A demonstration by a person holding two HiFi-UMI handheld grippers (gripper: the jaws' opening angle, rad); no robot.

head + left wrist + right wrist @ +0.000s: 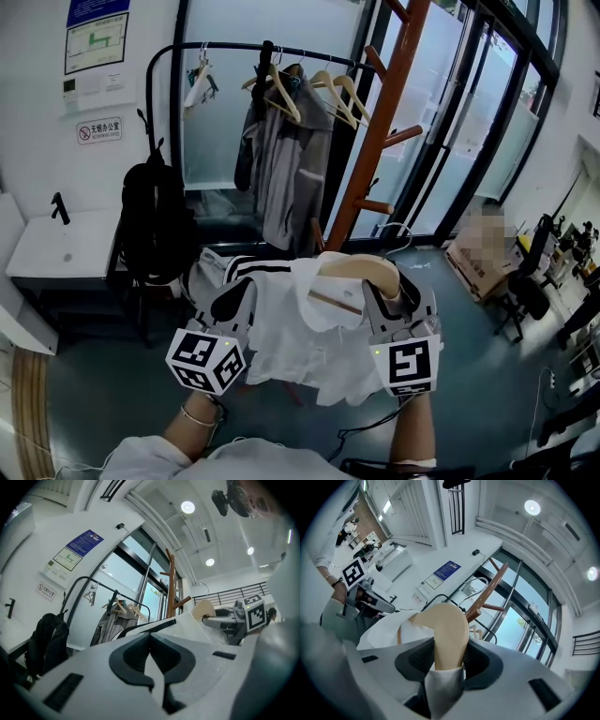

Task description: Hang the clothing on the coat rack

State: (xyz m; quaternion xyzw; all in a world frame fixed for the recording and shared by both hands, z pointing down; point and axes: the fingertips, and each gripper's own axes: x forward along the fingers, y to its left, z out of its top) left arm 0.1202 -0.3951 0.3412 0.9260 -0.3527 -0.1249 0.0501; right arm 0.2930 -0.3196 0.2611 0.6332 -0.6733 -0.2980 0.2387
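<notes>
- Between the two grippers, low in the head view, a white garment with black striped trim hangs spread on a wooden hanger, held up off the floor in front of the person.
- The right gripper is clamped on one shoulder of the wooden hanger. Its own view shows the pale wood standing between the pads, with a fold of white cloth caught beneath it.
- The left gripper has its jaws pressed together on a thin edge of the white garment, at the opposite shoulder, and so keeps the cloth from sliding off.
- The wooden coat rack rises just beyond the load, its slanted pegs free. A black rail to its left carries a grey jacket and several bare hangers.
- The step in hand looks like the carry: the garment is already on its hanger but not yet on anything.
- The hanger's metal hook sits near the lowest peg without touching it.
- The next move probably calls for lifting both grippers together, keeping the hanger level, and guiding the metal hook over a peg.
- The right gripper should let go only once the hook bears the weight; the left can release the cloth first.
</notes>
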